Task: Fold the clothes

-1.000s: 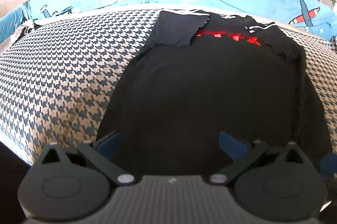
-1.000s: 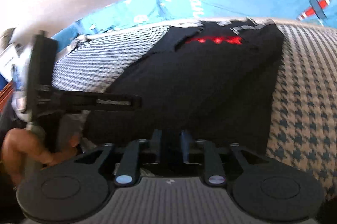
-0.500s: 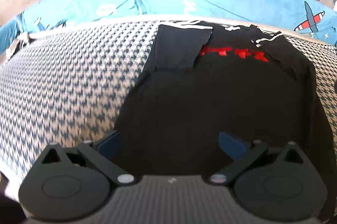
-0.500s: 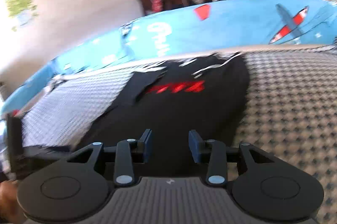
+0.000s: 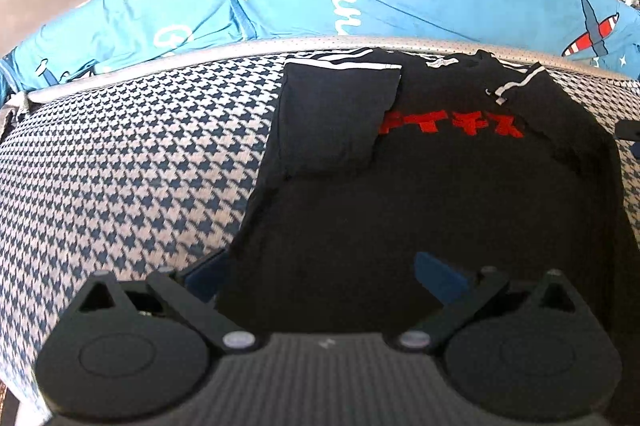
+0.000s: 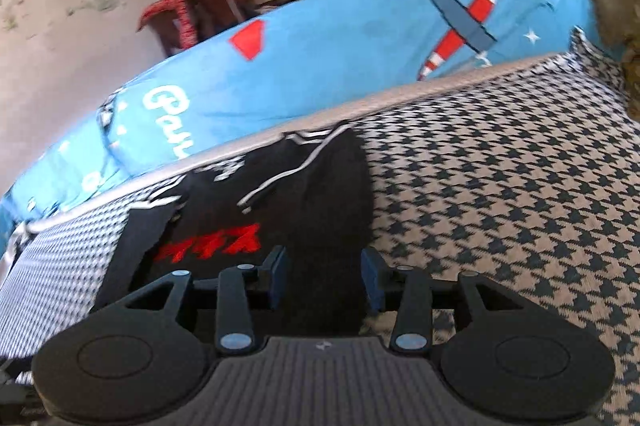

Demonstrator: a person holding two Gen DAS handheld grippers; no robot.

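**Black shirt lies lengthwise ahead of both claws**

The black T-shirt (image 5: 420,194) lies on the houndstooth cover (image 5: 120,166), collar at the far edge, hem near, long axis running away from both claws. Its left sleeve (image 5: 336,118) is folded inward over the chest. The left gripper (image 5: 320,274), fingers wide apart and holding nothing, straddles the near left hem. The right gripper (image 6: 324,278), fingers parted and empty, sits over the shirt's right edge, nearer the right sleeve (image 6: 320,162).
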